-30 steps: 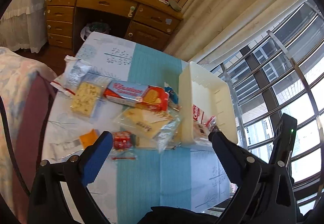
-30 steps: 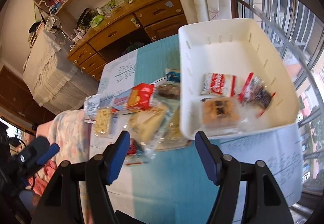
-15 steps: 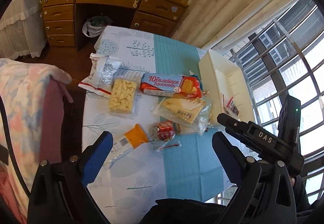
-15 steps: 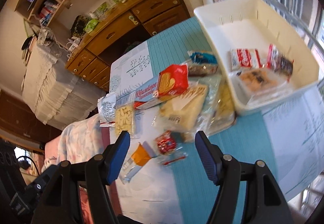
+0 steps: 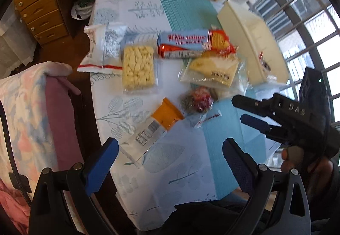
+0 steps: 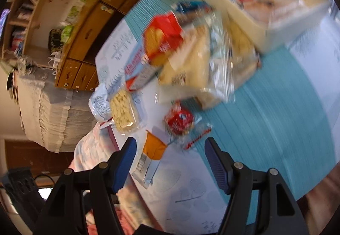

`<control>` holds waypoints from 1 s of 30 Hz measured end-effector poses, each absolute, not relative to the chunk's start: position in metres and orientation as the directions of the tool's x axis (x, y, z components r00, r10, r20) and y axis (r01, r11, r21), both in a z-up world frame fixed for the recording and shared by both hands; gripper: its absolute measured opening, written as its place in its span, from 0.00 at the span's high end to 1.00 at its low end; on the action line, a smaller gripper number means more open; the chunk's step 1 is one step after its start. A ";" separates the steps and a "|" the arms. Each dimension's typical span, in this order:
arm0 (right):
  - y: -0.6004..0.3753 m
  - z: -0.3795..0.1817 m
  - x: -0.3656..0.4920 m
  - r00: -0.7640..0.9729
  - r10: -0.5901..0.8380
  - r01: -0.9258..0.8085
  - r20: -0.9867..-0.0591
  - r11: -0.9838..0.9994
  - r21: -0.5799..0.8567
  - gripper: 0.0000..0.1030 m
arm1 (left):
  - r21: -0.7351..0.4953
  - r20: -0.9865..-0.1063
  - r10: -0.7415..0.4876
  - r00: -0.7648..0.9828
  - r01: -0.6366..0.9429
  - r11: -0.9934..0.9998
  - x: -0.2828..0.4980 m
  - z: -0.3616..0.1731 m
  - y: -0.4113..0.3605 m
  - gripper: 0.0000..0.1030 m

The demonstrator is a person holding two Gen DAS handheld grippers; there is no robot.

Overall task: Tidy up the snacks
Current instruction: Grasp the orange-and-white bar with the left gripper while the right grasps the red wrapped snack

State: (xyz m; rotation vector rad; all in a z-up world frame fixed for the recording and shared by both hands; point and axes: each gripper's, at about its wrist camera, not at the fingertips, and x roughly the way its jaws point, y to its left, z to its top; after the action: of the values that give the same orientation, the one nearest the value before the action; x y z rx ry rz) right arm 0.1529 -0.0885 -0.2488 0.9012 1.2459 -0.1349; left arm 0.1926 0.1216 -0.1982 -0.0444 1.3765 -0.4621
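Table (image 5: 187, 162), left edge to right. A white foil bag (image 5: 104, 46) hangs over the left edge; beside it lies a clear tray of pale puffs (image 5: 138, 66), then an orange-and-white sachet (image 5: 158, 123) nearer me. All loose and flat, I judge waiting to be sorted.

My left gripper (image 5: 167, 162) hovers spread wide, holding nothing; the sachet lies just ahead of its blue fingers (image 5: 102, 160).

Mid-table: a blue-and-red biscuit pack (image 5: 191, 43), a clear bag of wafers (image 5: 212, 69) and a small red-wrapped sweet (image 6: 179, 121).

My right gripper (image 6: 170, 162) is also parted and empty. The sweet sits just ahead, between its fingers (image 6: 216, 162), probably my next pick.

Right edge: the white bin (image 5: 250, 43) already holds several packets, so it reads as the destination.
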 end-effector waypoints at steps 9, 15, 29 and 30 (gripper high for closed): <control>-0.089 -0.299 0.169 0.300 0.417 0.683 -0.858 0.534 0.499 0.35 | -0.145 -0.979 -0.189 0.082 0.377 0.915 0.209 -0.260 0.099 0.05; -0.090 -0.319 0.183 0.254 0.409 0.756 -0.876 0.481 0.444 0.35 | -0.083 -0.989 -0.129 0.078 0.431 0.898 0.214 -0.291 0.088 0.05; -0.065 -0.320 0.219 0.080 0.277 0.780 -0.957 0.581 0.233 0.32 | -0.040 -0.998 -0.059 0.022 0.494 0.868 0.220 -0.329 0.068 0.21; -0.062 -0.320 0.222 0.066 0.267 0.775 -0.961 0.593 0.218 0.31 | -0.034 -0.998 -0.054 0.026 0.500 0.865 0.219 -0.330 0.067 0.21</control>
State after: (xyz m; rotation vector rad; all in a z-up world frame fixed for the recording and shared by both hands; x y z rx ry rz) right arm 0.2218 -0.0617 -0.3198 0.9237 1.5026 -0.4801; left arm 0.2188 0.0670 -0.3302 0.3720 1.4918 -0.4441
